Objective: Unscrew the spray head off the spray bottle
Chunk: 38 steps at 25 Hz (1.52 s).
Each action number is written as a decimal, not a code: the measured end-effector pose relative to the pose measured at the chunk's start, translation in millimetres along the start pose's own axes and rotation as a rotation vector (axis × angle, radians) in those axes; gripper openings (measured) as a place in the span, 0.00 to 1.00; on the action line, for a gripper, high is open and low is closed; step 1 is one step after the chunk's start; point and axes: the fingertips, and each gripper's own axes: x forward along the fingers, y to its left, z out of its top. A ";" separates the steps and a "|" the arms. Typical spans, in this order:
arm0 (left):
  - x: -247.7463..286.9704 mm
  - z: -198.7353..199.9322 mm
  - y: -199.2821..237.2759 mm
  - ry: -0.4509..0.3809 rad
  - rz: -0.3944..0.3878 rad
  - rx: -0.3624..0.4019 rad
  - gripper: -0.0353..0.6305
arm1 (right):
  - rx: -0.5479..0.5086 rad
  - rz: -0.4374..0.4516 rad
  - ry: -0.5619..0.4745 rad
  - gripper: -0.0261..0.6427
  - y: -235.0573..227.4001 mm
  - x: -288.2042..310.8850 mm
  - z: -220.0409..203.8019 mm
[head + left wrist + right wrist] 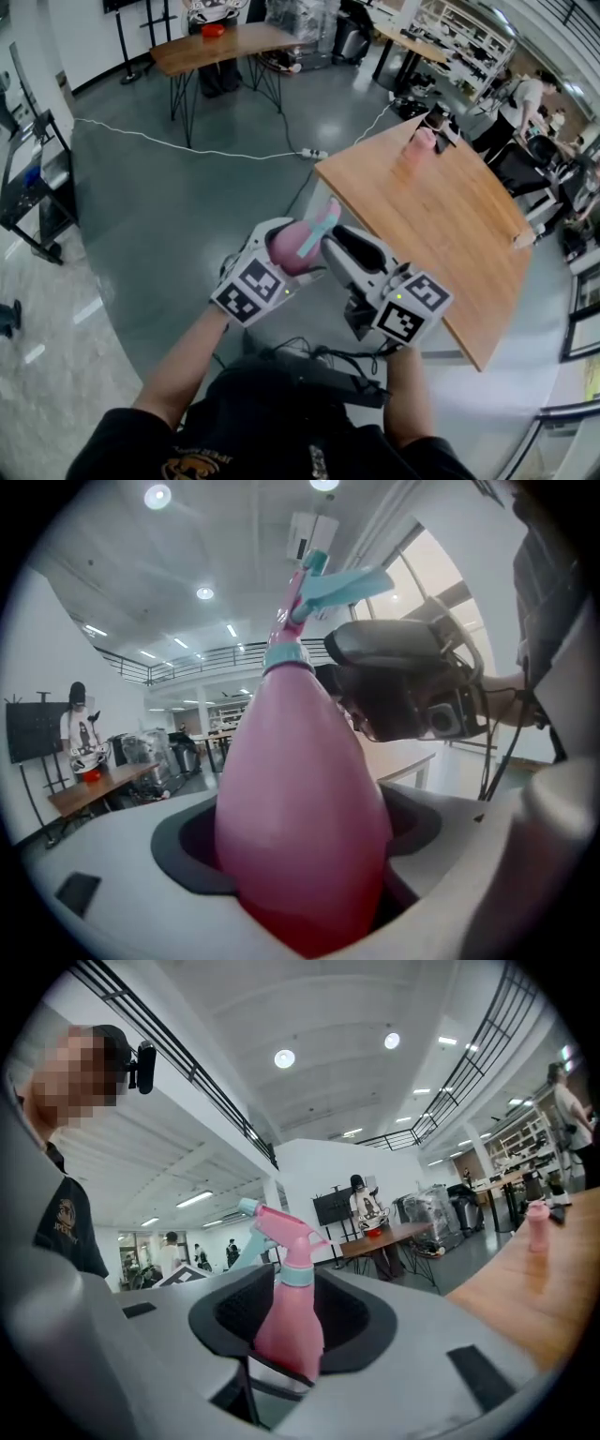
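Observation:
A pink spray bottle (pixel 289 247) with a teal collar and teal trigger head (pixel 320 228) is held in the air over the floor, left of the table. My left gripper (pixel 281 251) is shut on its round body (pixel 300 789), with the spray head (pixel 323 585) pointing up and away. My right gripper (pixel 343 247) is close beside the head on its right, with its jaws open and not pressing on anything. In the left gripper view, the right gripper (pixel 403 682) sits apart from the neck. In the right gripper view, the bottle (pixel 289 1321) shows beyond the gap.
A wooden table (pixel 441 216) stands to the right, with a second pink bottle (pixel 422 141) at its far corner. A white cable (pixel 187 147) runs across the grey floor. Another table (pixel 225 42) stands at the back and a black cart (pixel 28 178) at the left. People work at the far right.

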 end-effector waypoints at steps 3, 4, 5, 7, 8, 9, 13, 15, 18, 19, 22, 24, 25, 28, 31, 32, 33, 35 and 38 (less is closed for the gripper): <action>0.8 -1.4 11.4 0.014 0.076 -0.016 0.71 | 0.038 -0.016 -0.027 0.26 1.1 -2.6 1.8; 0.8 -2.6 14.8 0.018 0.096 -0.021 0.71 | 0.054 -0.017 -0.039 0.26 1.5 -4.6 3.2; 0.8 -4.2 17.6 0.021 0.111 -0.022 0.71 | 0.068 -0.013 -0.051 0.26 3.0 -6.1 4.9; 0.6 -9.2 21.8 0.036 0.140 -0.011 0.71 | 0.075 -0.003 -0.063 0.26 9.5 -6.9 8.9; 0.4 -12.3 23.2 0.050 0.155 -0.001 0.71 | 0.065 -0.001 -0.061 0.26 13.3 -5.9 10.7; 0.5 -15.0 23.8 0.063 0.167 0.009 0.71 | 0.049 -0.002 -0.053 0.26 17.3 -4.1 12.0; 5.7 -19.5 20.7 0.081 0.182 0.022 0.71 | -0.044 0.025 0.002 0.26 34.8 1.1 11.1; 8.3 -20.4 18.5 0.088 0.180 0.024 0.71 | -0.067 0.069 0.009 0.20 47.1 -0.1 11.8; 7.5 -21.1 17.4 0.100 0.190 0.050 0.71 | -0.085 0.111 0.012 0.20 61.5 4.3 15.1; 6.9 -21.1 17.0 0.101 0.193 0.058 0.71 | -0.089 0.112 0.020 0.20 63.0 7.2 14.7; 8.5 -20.4 16.5 0.099 0.196 0.064 0.71 | -0.097 0.083 0.060 0.14 56.8 12.2 9.9; 11.1 -19.8 18.0 0.097 0.191 0.055 0.71 | -0.099 0.056 0.078 0.13 48.8 10.4 8.4; 11.7 -19.9 18.8 0.095 0.186 0.049 0.71 | -0.101 0.046 0.083 0.13 45.5 9.2 8.1; 9.7 -20.6 20.5 0.087 0.171 0.034 0.71 | -0.102 0.026 0.094 0.12 39.4 7.4 6.7; 7.3 -16.6 17.8 0.071 0.149 0.037 0.71 | -0.101 0.007 0.106 0.12 33.7 6.6 4.7; 7.2 -14.9 16.1 0.066 0.141 0.039 0.71 | -0.101 0.002 0.110 0.12 31.3 6.1 3.7; 7.5 -13.4 14.6 0.061 0.135 0.039 0.71 | -0.100 -0.002 0.113 0.12 28.8 5.3 2.6; 7.6 -11.3 12.8 0.050 0.124 0.030 0.71 | -0.093 -0.011 0.115 0.12 22.6 3.7 1.2; 4.8 -8.0 12.4 0.034 0.111 0.022 0.71 | -0.068 -0.027 0.107 0.12 12.8 4.0 1.8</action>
